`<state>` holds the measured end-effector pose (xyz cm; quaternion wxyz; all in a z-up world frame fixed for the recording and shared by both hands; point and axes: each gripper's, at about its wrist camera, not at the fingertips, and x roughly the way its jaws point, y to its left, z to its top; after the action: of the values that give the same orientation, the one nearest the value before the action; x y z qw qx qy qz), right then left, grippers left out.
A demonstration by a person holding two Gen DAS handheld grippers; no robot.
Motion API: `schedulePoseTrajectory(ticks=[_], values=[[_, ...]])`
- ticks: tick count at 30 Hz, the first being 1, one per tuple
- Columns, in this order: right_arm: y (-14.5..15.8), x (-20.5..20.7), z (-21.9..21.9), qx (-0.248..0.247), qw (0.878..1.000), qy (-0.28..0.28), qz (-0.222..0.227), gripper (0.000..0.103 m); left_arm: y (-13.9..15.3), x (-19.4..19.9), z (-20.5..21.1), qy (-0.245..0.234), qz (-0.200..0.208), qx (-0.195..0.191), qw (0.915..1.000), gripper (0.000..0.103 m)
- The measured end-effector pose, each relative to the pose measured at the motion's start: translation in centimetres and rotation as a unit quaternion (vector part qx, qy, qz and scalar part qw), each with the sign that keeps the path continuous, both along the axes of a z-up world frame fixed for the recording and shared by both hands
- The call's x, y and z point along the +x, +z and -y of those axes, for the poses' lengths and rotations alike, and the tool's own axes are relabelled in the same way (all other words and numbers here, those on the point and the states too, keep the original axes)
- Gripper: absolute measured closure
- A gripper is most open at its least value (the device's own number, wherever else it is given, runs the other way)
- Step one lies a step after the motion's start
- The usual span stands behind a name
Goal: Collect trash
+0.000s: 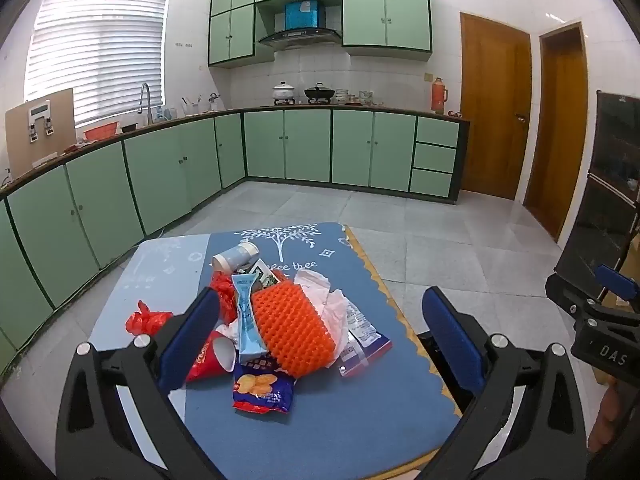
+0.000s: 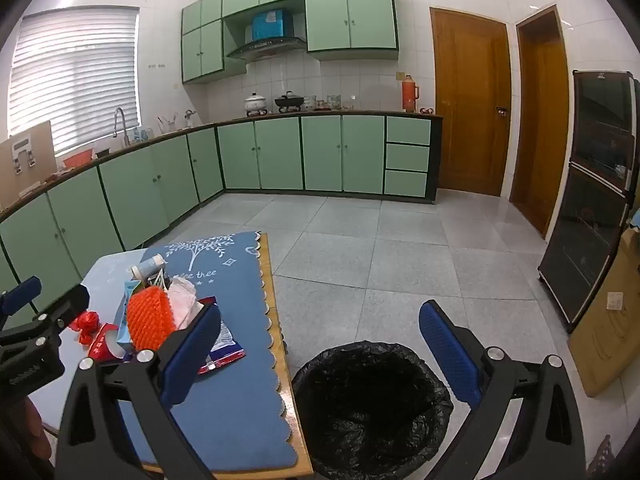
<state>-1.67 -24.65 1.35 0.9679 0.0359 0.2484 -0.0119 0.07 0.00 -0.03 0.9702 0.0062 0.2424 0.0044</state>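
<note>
Nothing has been picked up yet, by the look of it: the trash sits in one loose heap on the blue mat (image 1: pixel 352 408) that covers the low table (image 2: pixel 298 436), bunched toward the mat's middle and nearer its right edge than its left. On top lies an orange bumpy foam sleeve (image 1: pixel 294 328) with crumpled white paper (image 1: pixel 334 304) against its right side; a pale blue sachet (image 1: pixel 248 320) leans on its left, a chip packet (image 1: pixel 262 390) lies at the near foot of the heap, a red paper cup (image 1: pixel 210 360) and a scrap of red plastic (image 1: pixel 146 320) sit toward the left edge, and a small grey-white bottle (image 1: pixel 236 258) lies at the far end. The bin with its black liner (image 2: pixel 370 404) stands on the floor just beside the table's right edge, and looks empty. The left gripper (image 1: pixel 320 328) hangs over the near side of the heap with its jaws spread wide and nothing between the pads; the right gripper (image 2: pixel 320 340) is likewise spread wide and empty, straddling the table's right edge and the bin. I'd judge this the very start, the choosing of a first piece. The next move would seem to call for dropping one gripper onto something standing proud, the foam sleeve being the easiest, closing on it without dragging the loose wrappers off the mat, then carrying it over the right edge to the bin.
</note>
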Motion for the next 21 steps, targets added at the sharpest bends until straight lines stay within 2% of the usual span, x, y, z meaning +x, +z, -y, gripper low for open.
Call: schedulePoseTrajectory(ticks=[21], values=[[0.03,-0.05,-0.01,0.000,1.000,0.000,-0.001,0.006,0.66,-0.37,-0.32,0.006,0.010,-0.003,0.9999,0.005]])
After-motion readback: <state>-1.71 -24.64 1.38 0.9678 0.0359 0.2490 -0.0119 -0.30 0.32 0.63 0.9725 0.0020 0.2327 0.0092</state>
